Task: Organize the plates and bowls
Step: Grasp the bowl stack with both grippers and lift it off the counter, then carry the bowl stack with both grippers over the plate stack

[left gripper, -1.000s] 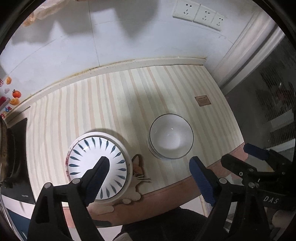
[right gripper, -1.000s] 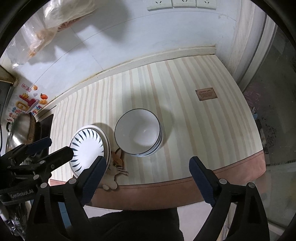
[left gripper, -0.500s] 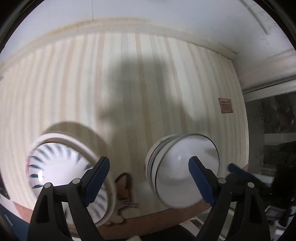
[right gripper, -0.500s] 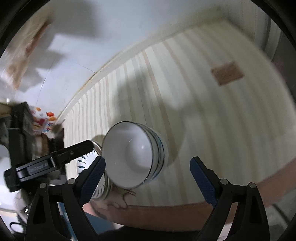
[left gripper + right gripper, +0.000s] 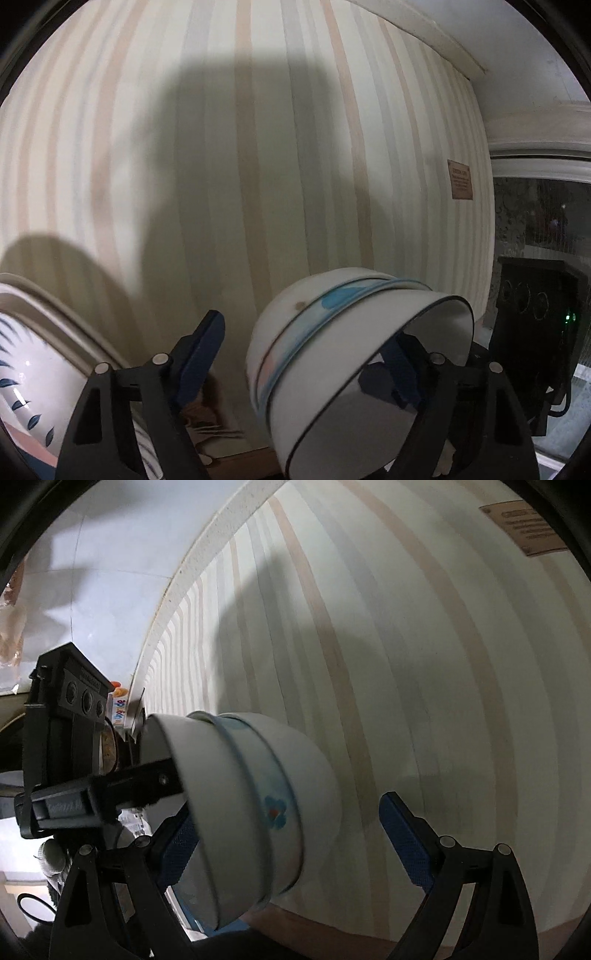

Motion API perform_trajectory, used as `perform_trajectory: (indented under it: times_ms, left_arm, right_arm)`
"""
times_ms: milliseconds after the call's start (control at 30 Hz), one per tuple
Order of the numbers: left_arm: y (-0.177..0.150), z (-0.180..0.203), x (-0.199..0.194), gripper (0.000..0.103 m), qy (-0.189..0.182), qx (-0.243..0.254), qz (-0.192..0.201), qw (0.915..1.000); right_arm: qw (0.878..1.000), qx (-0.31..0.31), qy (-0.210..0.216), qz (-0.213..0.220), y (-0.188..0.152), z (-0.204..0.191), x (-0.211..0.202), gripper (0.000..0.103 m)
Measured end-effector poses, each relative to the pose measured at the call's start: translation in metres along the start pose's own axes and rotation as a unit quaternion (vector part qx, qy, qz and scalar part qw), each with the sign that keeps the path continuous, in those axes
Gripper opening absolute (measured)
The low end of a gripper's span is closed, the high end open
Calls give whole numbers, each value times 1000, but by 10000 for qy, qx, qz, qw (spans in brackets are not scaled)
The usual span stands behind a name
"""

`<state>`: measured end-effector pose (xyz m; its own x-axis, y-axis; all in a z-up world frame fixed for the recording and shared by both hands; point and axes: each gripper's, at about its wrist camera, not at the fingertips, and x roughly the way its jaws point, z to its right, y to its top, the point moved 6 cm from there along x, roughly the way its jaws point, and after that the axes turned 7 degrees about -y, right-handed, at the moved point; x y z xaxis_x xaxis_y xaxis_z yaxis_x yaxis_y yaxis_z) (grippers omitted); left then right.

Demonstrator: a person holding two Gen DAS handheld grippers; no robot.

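Observation:
A stack of white bowls [image 5: 354, 354] with a blue band sits on the striped cloth; it also shows in the right wrist view [image 5: 258, 805]. My left gripper [image 5: 303, 358] is open and straddles the stack's rim, with the right finger inside the top bowl. My right gripper [image 5: 291, 834] is open around the stack, its left finger hidden behind the bowls. A stack of white plates [image 5: 33, 373] with blue leaf marks lies at the lower left of the left wrist view.
The striped tablecloth [image 5: 258, 147] has a brown label [image 5: 461, 180] at the right. A cat-shaped mat [image 5: 207, 417] lies between plates and bowls. The white wall [image 5: 92, 572] and a stove area with stickers [image 5: 120, 705] are at the left.
Both grippers have dropped low and close to the bowl stack. My left gripper's right finger has gone inside the top bowl. Both stay open.

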<state>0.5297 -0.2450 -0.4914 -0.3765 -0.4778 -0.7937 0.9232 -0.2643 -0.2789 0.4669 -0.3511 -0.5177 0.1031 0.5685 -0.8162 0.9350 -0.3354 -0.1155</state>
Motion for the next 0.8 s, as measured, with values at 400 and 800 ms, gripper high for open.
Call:
perform_trajectory:
  times_ms: [400, 800]
  left_arm:
    - [-6, 2, -3, 66, 127, 114, 270, 9995]
    - [-16, 5, -17, 66, 317, -119, 296, 9990]
  right_arm:
    - [9998, -107, -45, -142, 3, -13, 16, 64]
    - [9994, -69, 54, -331, -3, -20, 13, 64]
